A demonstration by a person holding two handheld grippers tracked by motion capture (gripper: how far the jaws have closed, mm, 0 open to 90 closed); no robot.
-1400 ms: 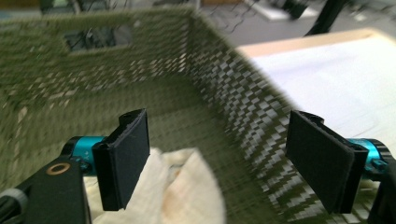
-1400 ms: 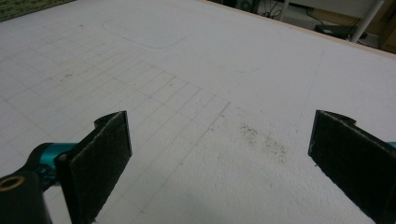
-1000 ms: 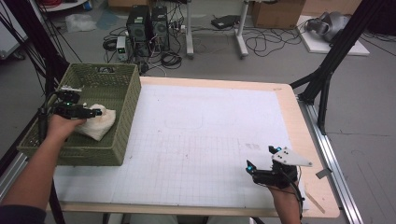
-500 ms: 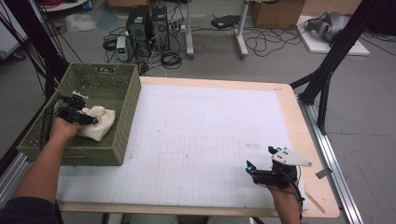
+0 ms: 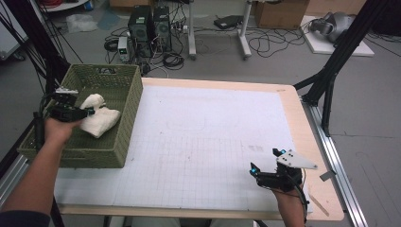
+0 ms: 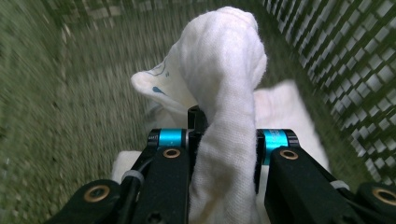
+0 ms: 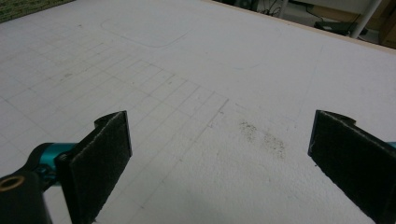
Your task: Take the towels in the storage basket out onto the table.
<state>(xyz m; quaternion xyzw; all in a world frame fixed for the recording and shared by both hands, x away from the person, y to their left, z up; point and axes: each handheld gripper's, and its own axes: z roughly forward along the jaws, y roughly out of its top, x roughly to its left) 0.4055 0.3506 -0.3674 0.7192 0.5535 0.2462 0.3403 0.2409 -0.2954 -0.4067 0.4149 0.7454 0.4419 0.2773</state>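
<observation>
left gripper clamping white cloth, green basket

Black gripper, cyan-blue collars

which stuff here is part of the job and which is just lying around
In the job:
- white cloth, pinched by the left gripper, whose jaws have just been closing on it
- green basket holding the cloth

Lying about:
- right gripper, open over the white gridded mat
- computer towers and cables on the floor

Soft white terry cloth, matt green woven plastic basket, rough white gridded table mat
</observation>
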